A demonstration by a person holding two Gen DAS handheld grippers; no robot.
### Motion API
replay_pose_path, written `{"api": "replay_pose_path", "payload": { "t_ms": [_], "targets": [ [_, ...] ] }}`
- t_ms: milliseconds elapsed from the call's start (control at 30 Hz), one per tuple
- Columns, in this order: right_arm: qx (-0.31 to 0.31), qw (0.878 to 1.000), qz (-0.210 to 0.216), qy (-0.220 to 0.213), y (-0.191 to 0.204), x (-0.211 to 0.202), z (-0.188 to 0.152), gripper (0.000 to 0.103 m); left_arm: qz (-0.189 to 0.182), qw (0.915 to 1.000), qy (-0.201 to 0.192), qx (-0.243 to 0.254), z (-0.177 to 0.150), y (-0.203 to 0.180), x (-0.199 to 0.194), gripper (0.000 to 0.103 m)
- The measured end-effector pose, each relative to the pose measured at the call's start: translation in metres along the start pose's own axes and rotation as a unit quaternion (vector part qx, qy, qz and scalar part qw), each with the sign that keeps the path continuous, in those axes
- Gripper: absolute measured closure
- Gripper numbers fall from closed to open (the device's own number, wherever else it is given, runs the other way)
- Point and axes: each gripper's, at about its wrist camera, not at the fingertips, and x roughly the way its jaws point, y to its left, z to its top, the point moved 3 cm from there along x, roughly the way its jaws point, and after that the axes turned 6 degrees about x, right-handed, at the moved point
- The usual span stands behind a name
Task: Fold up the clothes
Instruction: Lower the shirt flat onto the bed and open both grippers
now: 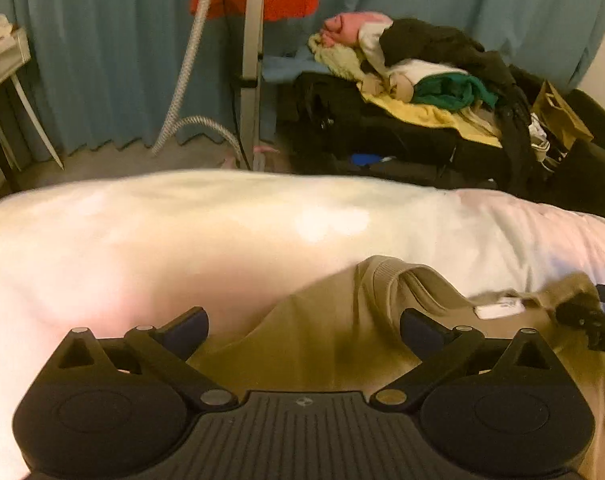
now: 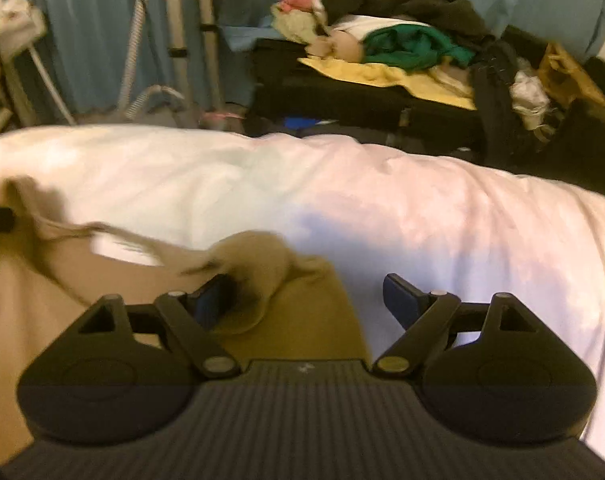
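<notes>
A tan garment lies on a white bed cover, its ribbed collar and white label toward the right. My left gripper is open, its fingers spread over the garment's shoulder part. In the right wrist view the same garment lies at the left on the bed cover. My right gripper is open, with a bunched corner of the cloth lying against its left finger. The right gripper's tip also shows at the left wrist view's right edge.
Beyond the bed stands a black suitcase piled with mixed clothes. A grey pole with a hose stands against a blue curtain. A brown paper bag is at the right.
</notes>
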Motion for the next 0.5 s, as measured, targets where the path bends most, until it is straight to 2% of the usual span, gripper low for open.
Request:
{"api": "replay_pose_path", "payload": {
  "t_ms": [33,133,200,367,500],
  "targets": [
    [0.006,1.000,0.012,-0.009,0.002,-0.010,0.000,0.018,-0.001,0.9999,-0.011,0.001,-0.004,-0.001,-0.016,0.000],
    [0.023,0.998,0.007,-0.060,0.003,-0.047,-0.009,0.018,-0.003,0.9989,-0.046,0.002,-0.016,-0.003,-0.067,0.000],
    [0.039,0.995,0.007,-0.092,0.007,-0.075,-0.021,0.018,-0.006,0.9970,-0.077,-0.010,-0.039,-0.005,-0.117,0.000],
    [0.062,0.984,0.020,-0.164,0.017,-0.150,-0.064,0.018,-0.014,0.9848,-0.160,-0.067,-0.118,-0.011,-0.214,0.000],
    [0.051,0.975,0.032,-0.213,0.034,-0.228,-0.115,0.018,-0.018,0.9777,-0.200,-0.060,-0.182,-0.025,-0.275,0.000]
  ]
}}
